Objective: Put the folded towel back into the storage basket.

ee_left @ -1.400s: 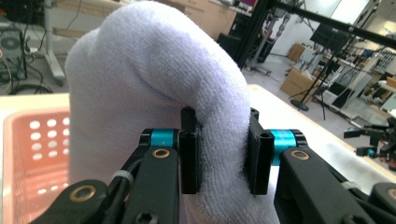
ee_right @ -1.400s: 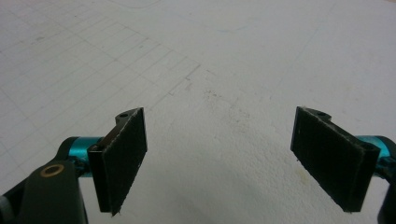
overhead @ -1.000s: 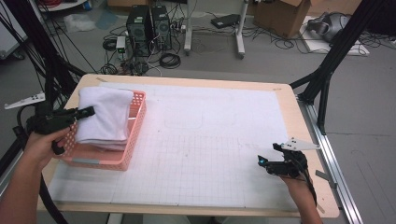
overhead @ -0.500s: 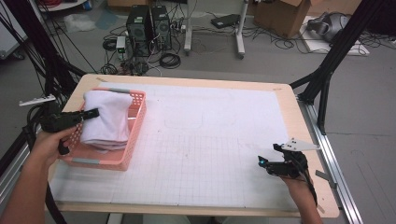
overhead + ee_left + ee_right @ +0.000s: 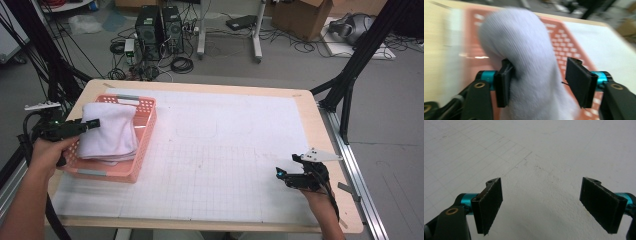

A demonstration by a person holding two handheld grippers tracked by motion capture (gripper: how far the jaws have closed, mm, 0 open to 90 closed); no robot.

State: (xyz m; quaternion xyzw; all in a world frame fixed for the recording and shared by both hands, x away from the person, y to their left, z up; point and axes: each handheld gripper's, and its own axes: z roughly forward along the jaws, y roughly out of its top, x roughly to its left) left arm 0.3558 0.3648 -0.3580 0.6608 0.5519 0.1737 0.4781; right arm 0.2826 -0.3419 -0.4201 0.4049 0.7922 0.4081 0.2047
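Towel (image 5: 111, 131), white and folded, lies heaped in a pink plastic basket (image 5: 145, 129) that sits on the left part of the table (image 5: 310, 112), on the white gridded mat (image 5: 225, 165) covering the tabletop. In the high view the left gripper (image 5: 92, 123) reaches in level from the basket's left side, held by the person's left hand (image 5: 47, 150), with its tips at the towel's left edge. In the left gripper view a thick roll of the towel (image 5: 524, 57) rises between the two black jaws: the left pad (image 5: 503, 85) lies against the cloth, while the right pad (image 5: 579, 81) stands a little clear of it, with a gap showing beside the fabric. These jaws have just been opening, with the towel between them and no longer pinched. The basket's perforated wall (image 5: 564, 47) shows behind the towel, blurred.

The right gripper (image 5: 281, 174) rests low over the mat near the table's front right corner, well apart from the basket, held by the right hand (image 5: 320, 200); a grey three-cornered plate (image 5: 317, 155) sits on top of it. In the right gripper view its jaws stand wide apart with nothing between them, and the pads (image 5: 490, 202) frame bare mat (image 5: 541, 170) with faint grid lines and a few dark specks.
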